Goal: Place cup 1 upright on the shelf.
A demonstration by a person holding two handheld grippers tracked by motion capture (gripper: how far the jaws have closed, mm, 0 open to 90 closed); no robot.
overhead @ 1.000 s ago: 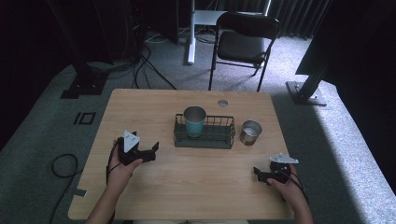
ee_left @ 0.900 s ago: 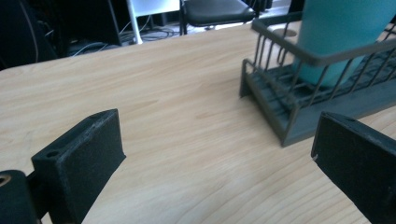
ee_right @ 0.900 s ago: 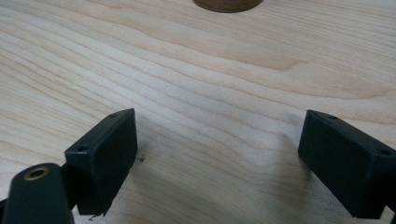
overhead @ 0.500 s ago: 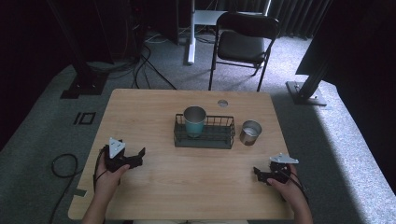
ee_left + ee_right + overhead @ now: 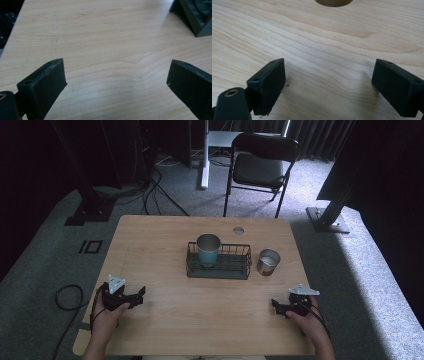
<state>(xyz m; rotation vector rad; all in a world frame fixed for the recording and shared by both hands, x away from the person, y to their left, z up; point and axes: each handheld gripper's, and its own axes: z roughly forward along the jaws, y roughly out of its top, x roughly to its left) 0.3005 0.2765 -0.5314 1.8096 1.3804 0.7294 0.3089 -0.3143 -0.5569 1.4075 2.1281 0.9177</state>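
Dim room, lit tabletop, sharp close views

The table point(image 5: 165, 250) is evenly lit from above while the surroundings are left dark; a bright patch is cast on the floor point(image 5: 370, 270) at right. Soft shadows are thrown under the jaws, and slight softness is seen in the high view.

Light wooden table point(image 5: 165, 245) with a wire basket point(image 5: 218, 268) and steel cup point(image 5: 268, 262).

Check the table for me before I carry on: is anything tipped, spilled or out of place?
Nothing stands out. The teal cup stands upright inside the wire basket, and the metal cup stands upright on the table just beside it. No spill shows. The left gripper and right gripper sit low over bare wood, jaws open.
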